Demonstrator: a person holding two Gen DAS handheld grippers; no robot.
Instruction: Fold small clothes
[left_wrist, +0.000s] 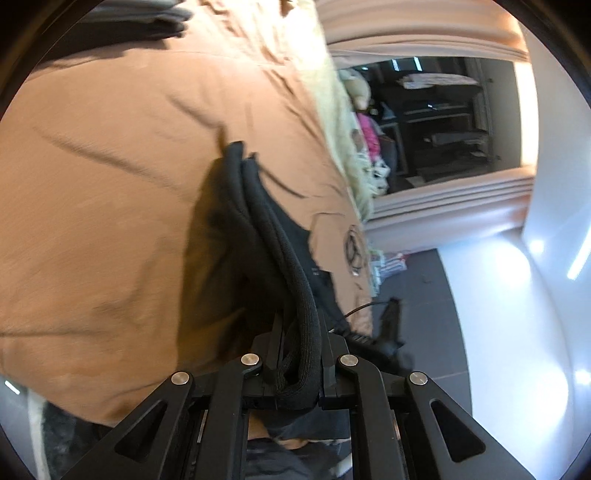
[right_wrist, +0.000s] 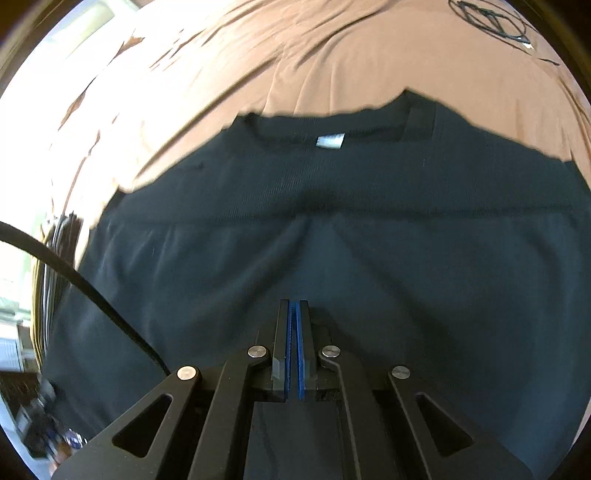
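Only the left wrist view shows the left gripper (left_wrist: 297, 354) clamped on a bunched ribbed edge of the black shirt (left_wrist: 258, 221), lifted off the tan sheet (left_wrist: 110, 166). Over the shirt (right_wrist: 295, 240) spread on the sheet (right_wrist: 295, 55), the right gripper (right_wrist: 294, 332) is closed and empty. Both views are blurred.
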